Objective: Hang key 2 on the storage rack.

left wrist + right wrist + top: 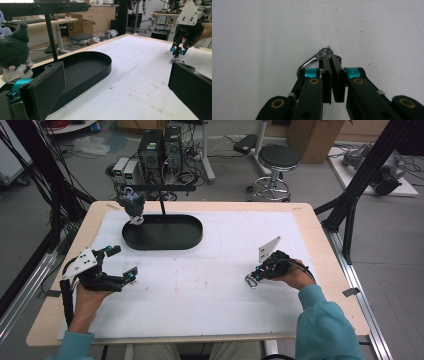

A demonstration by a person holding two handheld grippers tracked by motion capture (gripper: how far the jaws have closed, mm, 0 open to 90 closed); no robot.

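Observation:
My right gripper point(256, 275) is low over the white mat at the right, shut on a silver metal snap clip point(249, 281). In the right gripper view the clip point(318, 58) sticks out past the closed fingertips, just above the mat. At the left of the table my left gripper point(123, 261) is open with nothing between its fingers. A dark plush toy point(133, 206) hangs from a black stand point(161, 200) over a black oval tray point(192, 227). The left gripper view has the toy point(15, 55) at the left, the tray point(100, 66) ahead, and the right gripper point(178, 52) with the clip point(176, 60) far right.
A white mat point(215, 295) covers most of the wooden table point(314, 235). Black frame struts point(350, 205) stand off the right edge and cables point(55, 195) off the left. A stool point(277, 160) and computers point(160, 147) are on the floor beyond the far edge.

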